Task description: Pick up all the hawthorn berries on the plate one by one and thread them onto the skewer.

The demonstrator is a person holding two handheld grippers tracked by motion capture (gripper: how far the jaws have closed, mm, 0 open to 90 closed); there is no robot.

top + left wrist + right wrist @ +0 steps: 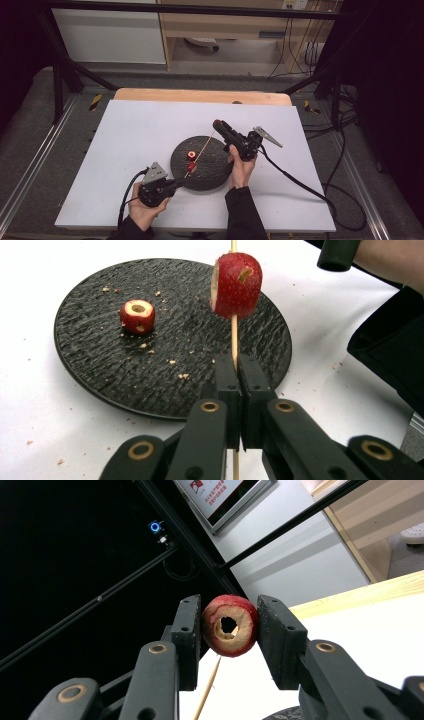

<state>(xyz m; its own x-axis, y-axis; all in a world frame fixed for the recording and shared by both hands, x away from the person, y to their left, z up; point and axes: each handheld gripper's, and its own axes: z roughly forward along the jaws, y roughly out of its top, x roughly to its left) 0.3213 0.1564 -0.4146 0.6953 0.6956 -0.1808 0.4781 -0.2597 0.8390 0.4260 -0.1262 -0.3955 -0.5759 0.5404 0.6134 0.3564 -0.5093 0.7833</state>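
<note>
My left gripper (239,362) is shut on a thin wooden skewer (233,337) that slants up over the black round plate (215,172). A red fruit piece (237,285) with pale flesh is threaded on the skewer above the jaws. Another cored red piece (137,316) lies on the plate (90,365), left of the skewer. My right gripper (229,625) is shut on a third red piece (230,632), a ring with a hole through its middle. In the high view the right gripper (218,124) hovers at the skewer's far tip (214,133), beyond the plate's back edge.
The plate sits mid-table on a white sheet (130,140), with crumbs scattered on and around it. A wooden table edge (200,95) runs along the back. Black cables (300,182) trail from the right gripper across the sheet. A dark frame surrounds the table.
</note>
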